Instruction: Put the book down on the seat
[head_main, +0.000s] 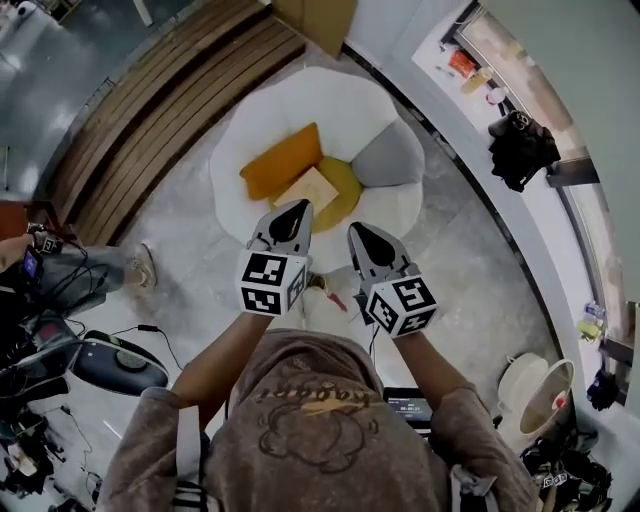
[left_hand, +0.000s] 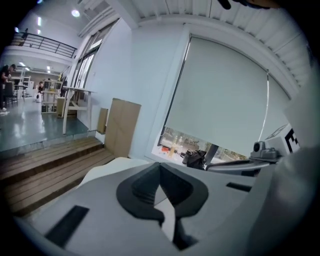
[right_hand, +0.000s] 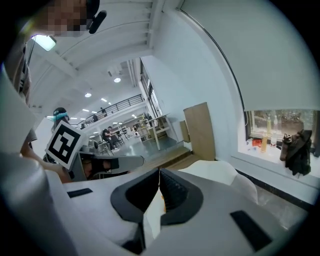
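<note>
On the seat of the white armchair (head_main: 300, 95), the book (head_main: 305, 188) is lying flat, with its pale tan cover facing up. It is resting partly on the yellow seat cushion (head_main: 347, 183) and is lying just beside the orange cushion (head_main: 282, 160), which is leaning on the left part of the chair. A grey cushion (head_main: 388, 158) is sitting at the right side, apart from the book.

I am holding both tools in the air over the near edge of the chair, side by side, and neither one is touching the book. The left gripper (head_main: 298, 207) is having its jaws pressed together, with nothing between them. The right gripper (head_main: 358, 229) is also closed and empty; in its own view the two dark pads are meeting at the tips.

Wooden steps (head_main: 150, 120) are running behind the chair at the left, and a black bag (head_main: 520, 150) is sitting on the window sill at the right.
</note>
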